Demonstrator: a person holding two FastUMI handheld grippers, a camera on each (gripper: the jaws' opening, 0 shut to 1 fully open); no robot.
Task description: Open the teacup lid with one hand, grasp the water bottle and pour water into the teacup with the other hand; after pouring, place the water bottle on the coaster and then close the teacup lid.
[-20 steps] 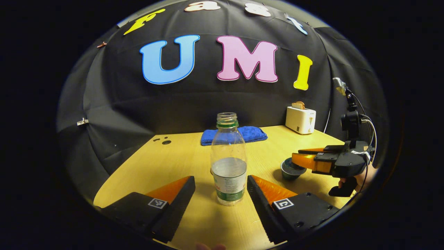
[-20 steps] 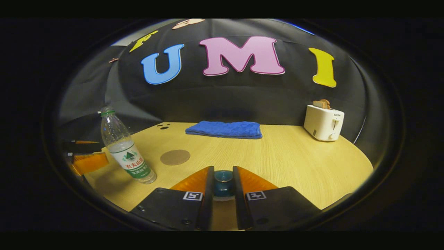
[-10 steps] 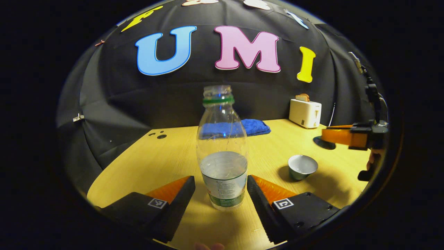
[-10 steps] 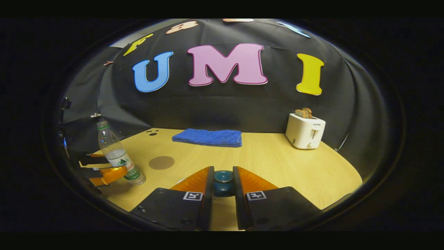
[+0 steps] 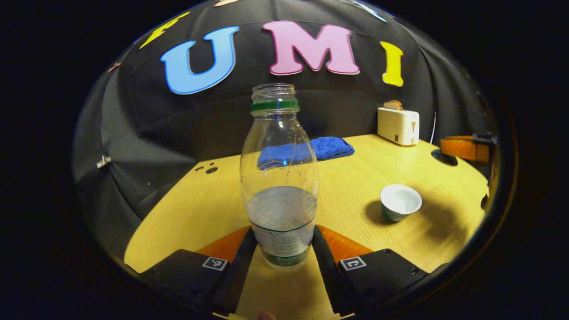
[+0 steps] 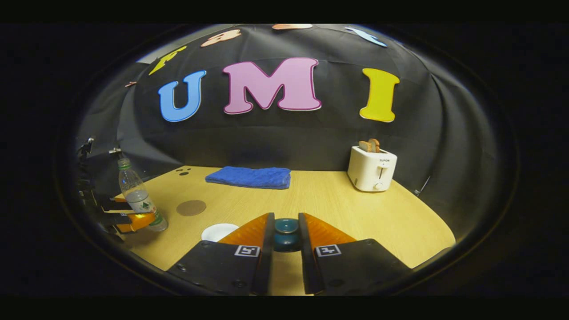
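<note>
Clear plastic water bottle (image 5: 280, 178), uncapped and partly full, stands upright with the left claw (image 5: 281, 249) closed on its labelled base. At four o'clock from it the open teacup (image 5: 400, 201) sits on the wooden surface (image 5: 200, 200). The right claw (image 6: 284, 235) grips the dark teal teacup lid (image 6: 286, 231). A brown coaster (image 6: 191, 207) lies at ten o'clock of the lid, beside the bottle.

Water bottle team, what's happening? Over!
Left gripper shut on water bottle. Right gripper shut on teacup lid, lifted. Teacup open, path clear.
</note>
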